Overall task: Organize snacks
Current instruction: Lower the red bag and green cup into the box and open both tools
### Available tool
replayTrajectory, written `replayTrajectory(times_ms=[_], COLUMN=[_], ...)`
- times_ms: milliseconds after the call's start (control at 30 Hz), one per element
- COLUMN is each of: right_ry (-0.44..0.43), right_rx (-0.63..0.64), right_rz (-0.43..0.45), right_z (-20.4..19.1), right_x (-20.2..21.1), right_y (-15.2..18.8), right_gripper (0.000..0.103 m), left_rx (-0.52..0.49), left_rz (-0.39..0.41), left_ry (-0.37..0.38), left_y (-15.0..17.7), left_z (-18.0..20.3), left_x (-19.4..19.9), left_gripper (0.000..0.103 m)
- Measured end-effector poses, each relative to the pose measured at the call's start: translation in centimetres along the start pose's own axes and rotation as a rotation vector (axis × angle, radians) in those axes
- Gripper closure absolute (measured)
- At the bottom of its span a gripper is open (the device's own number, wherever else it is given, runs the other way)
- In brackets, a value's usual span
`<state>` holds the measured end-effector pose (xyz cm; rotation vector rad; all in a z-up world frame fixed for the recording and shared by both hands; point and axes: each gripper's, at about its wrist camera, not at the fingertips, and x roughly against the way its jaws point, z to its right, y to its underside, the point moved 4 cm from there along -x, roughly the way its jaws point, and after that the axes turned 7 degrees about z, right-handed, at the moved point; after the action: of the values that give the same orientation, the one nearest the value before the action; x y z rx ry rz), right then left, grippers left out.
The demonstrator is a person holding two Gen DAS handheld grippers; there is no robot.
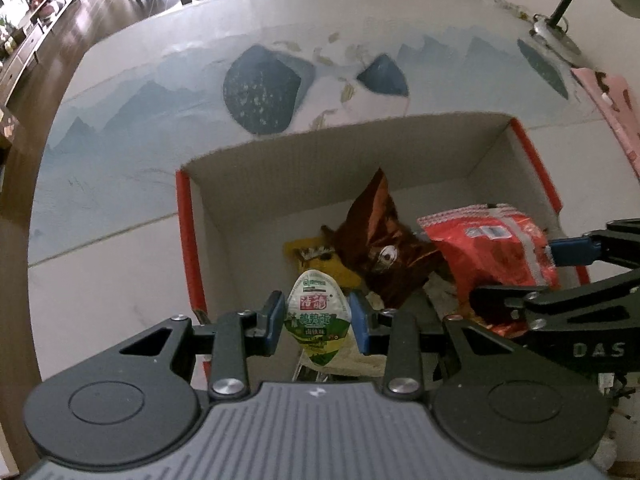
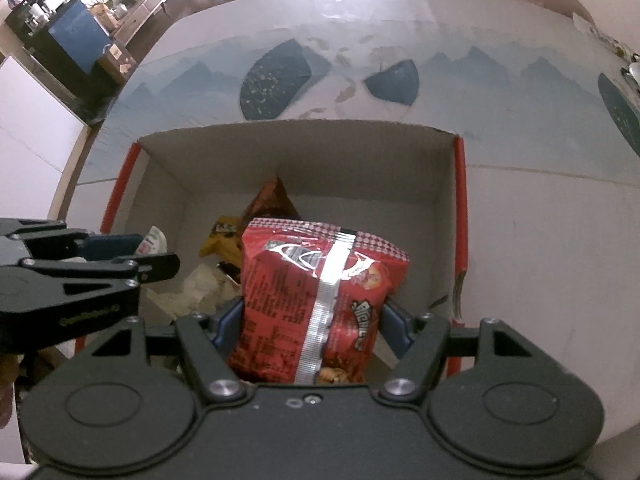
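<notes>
My left gripper [image 1: 318,322] is shut on a small green and white snack cup [image 1: 318,318], held over the near left part of an open cardboard box [image 1: 256,184] with red edges. My right gripper [image 2: 314,316] is shut on a red snack bag [image 2: 320,292] and holds it upright over the same box [image 2: 360,152]. The red bag [image 1: 492,248] and the right gripper [image 1: 560,280] also show at the right of the left wrist view. The left gripper [image 2: 132,252] shows at the left of the right wrist view.
In the box lie a brown foil bag [image 1: 380,248], a yellow packet [image 1: 316,256] and pale wrappers [image 2: 196,284]. The box stands on a table mat [image 1: 140,120] with blue mountain print. A desk lamp [image 1: 560,20] stands at the far right.
</notes>
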<state>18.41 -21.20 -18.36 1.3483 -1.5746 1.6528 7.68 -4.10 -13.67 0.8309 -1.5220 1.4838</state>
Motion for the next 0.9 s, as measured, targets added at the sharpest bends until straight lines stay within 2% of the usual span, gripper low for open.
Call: replayTrajectory(times_ms=[200, 800, 900], right_ry=[0.011, 0.023, 0.014], right_rx=[0.003, 0.003, 0.001], right_rz=[-0.003, -0.031, -0.023], right_z=[-0.2, -0.2, -0.4], right_x=[-0.2, -1.2, -0.8], right_y=[0.1, 1.0, 1.1], right_gripper=[0.034, 0.033, 0.029], left_rx=[0.015, 0.031, 0.035], left_rz=[-0.021, -0.025, -0.022], left_ry=[-0.004, 0.01, 0.018], left_y=[0.8, 1.1, 1.2], left_z=[-0.2, -0.1, -0.2], left_x=[-1.5, -2.1, -1.9], left_gripper=[0.069, 0.068, 0.068])
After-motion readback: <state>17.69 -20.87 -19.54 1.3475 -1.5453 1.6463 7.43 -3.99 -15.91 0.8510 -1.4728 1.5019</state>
